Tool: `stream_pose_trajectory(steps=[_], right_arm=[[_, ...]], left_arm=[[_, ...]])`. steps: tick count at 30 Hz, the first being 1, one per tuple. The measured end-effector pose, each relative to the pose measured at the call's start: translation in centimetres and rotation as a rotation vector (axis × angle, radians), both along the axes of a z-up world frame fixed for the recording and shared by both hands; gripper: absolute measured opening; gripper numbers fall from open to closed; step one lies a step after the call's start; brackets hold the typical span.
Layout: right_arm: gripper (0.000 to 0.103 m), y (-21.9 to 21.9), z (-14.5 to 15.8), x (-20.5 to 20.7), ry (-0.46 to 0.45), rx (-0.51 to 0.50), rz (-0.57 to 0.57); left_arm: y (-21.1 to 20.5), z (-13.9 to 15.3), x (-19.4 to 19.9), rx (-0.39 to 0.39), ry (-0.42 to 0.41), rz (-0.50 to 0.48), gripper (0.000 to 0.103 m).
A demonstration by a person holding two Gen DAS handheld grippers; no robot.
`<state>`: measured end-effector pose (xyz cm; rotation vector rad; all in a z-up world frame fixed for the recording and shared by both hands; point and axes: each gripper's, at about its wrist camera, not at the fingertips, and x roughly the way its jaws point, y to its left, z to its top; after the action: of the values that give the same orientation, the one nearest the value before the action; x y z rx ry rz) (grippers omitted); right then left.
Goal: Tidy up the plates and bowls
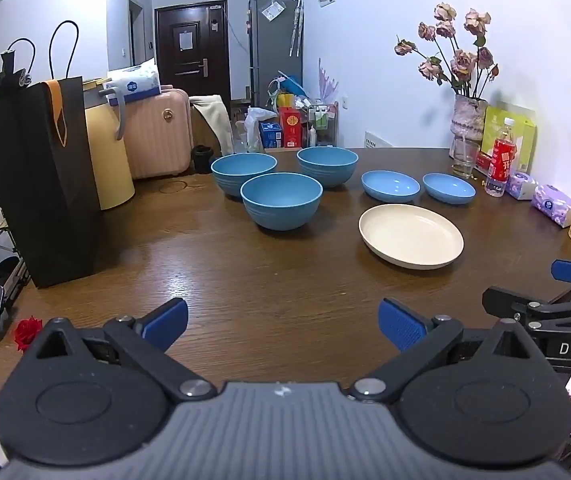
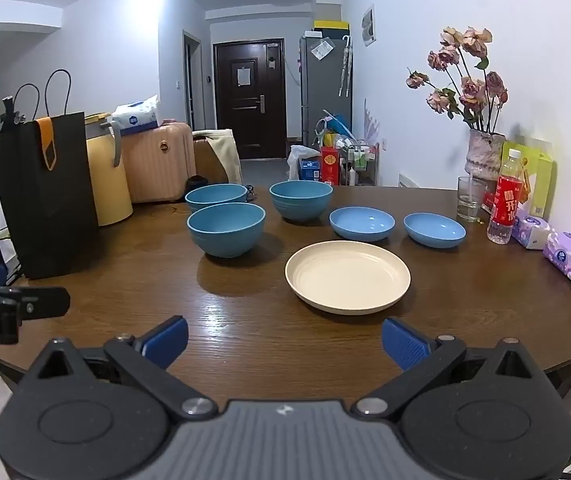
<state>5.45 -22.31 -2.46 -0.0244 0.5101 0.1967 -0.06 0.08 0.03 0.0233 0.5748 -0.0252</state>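
Hovering over the brown wooden counter [image 2: 245,320], left tool [image 1: 283,322] and right tool [image 2: 285,342] gaped empty; round cream plastic plate [image 2: 347,276] at 12 o'clock of the right tool.

Lived-in home dining area: a dark wooden table [image 2: 245,332] near a dark brown entrance door [image 2: 250,100], a grey refrigerator [image 2: 321,92], a pink ribbed suitcase [image 2: 157,164] and a vase of dried pink roses [image 2: 483,152].

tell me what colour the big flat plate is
Cream, unlike the blue dishes. The plate shows best in the right wrist view.
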Motion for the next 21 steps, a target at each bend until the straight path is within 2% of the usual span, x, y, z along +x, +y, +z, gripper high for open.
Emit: stream_pose_trajectory(steps=[6,21], right_arm=[[0.103,0.2,0.9,-0.1,-0.001,0.006,-0.010],[0.103,0.3,0.7,-0.4,0.005,0.006,-0.010]], left_arm=[[0.0,0.0,-0.1,-0.003,0.001,-0.007,0.103],[0.7,0.4,-1.1,-0.025,-0.012,0.015,0.103]])
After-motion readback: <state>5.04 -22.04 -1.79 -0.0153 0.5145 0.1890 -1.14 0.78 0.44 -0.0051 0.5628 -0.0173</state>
